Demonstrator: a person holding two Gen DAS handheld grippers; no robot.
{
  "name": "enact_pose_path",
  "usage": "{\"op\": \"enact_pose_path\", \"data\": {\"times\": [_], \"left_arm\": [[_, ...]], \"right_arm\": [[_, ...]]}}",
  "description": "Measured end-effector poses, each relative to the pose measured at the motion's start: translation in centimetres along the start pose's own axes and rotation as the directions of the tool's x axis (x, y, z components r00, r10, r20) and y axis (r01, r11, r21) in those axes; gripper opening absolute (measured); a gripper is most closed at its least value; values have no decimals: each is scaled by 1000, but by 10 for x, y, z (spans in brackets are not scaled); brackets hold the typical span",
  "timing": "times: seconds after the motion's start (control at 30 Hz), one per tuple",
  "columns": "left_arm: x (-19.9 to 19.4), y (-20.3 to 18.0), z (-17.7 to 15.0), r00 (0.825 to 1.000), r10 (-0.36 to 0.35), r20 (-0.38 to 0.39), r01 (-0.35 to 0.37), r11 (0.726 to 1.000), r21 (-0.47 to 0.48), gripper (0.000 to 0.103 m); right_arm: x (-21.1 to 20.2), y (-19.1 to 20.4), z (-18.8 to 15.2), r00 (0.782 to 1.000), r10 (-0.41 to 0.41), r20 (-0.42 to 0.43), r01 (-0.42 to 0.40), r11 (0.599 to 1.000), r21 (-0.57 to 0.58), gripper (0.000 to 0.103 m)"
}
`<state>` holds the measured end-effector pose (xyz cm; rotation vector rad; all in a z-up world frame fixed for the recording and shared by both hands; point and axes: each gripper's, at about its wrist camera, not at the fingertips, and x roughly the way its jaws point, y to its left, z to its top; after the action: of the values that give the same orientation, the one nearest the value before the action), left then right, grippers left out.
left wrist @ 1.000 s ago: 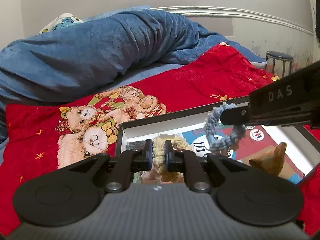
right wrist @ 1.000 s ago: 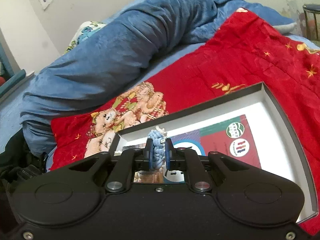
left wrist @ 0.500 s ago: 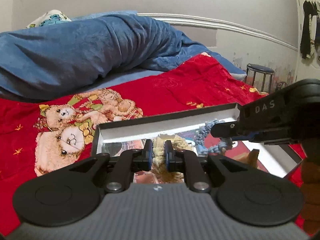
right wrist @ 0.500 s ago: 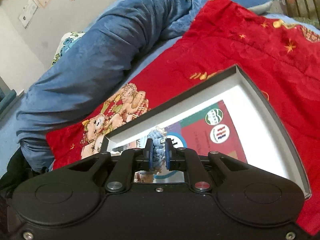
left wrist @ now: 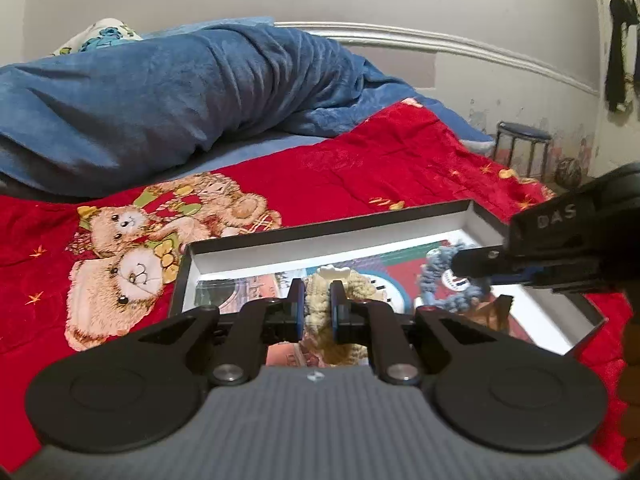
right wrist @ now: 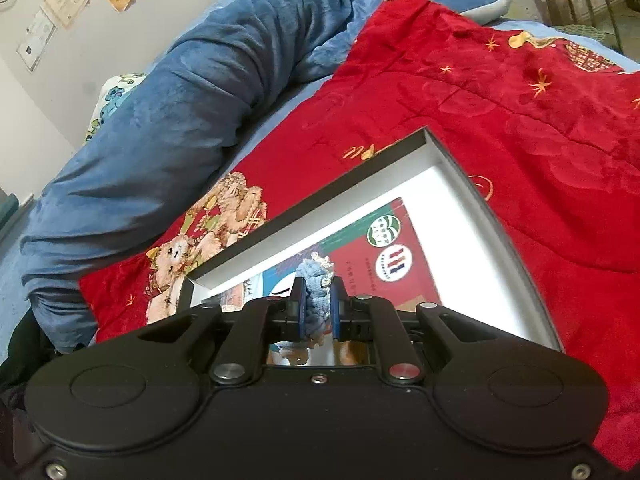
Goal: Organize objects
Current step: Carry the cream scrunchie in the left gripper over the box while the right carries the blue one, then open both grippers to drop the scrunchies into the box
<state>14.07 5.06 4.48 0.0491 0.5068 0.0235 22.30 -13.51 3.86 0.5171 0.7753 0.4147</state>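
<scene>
A bed carries a red teddy-bear blanket (left wrist: 360,176) with a rumpled blue duvet (left wrist: 160,92) behind it, against a grey wall; one stool (left wrist: 520,140) stands at the far right. One shallow dark-rimmed box (left wrist: 320,236) with a printed floor lies on the blanket. Two knitted rings are held above it: the left gripper (left wrist: 318,308) is clamped on the cream knitted ring (left wrist: 320,312), the right gripper (right wrist: 318,308) on the blue knitted ring (right wrist: 316,300).
</scene>
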Motion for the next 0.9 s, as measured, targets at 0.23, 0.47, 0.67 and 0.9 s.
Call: {"op": "enact_pose_path", "data": {"times": [0.23,0.47,0.67,0.9], "left_arm": [[1,-9,-3,998,69,-1,-68,997,40,16],[6,-17,-8,998,61,-22,-60,997,57,16],[7,-19,-10,998,52,-29,-51,997,56,16],[8,-13,-10,999,7,-38,-7,1000,12,16]], "right_arm": [[-8,6,-1,1000,-6,19,8,998,-62,12],[-17,-5,-2,1000,-13,22,14,998,-64,12],[-27,-20,3,999,0,43,1,1000,-19,12],[-22,-13,-5,1000,2,20,-1,999,-50,13]]}}
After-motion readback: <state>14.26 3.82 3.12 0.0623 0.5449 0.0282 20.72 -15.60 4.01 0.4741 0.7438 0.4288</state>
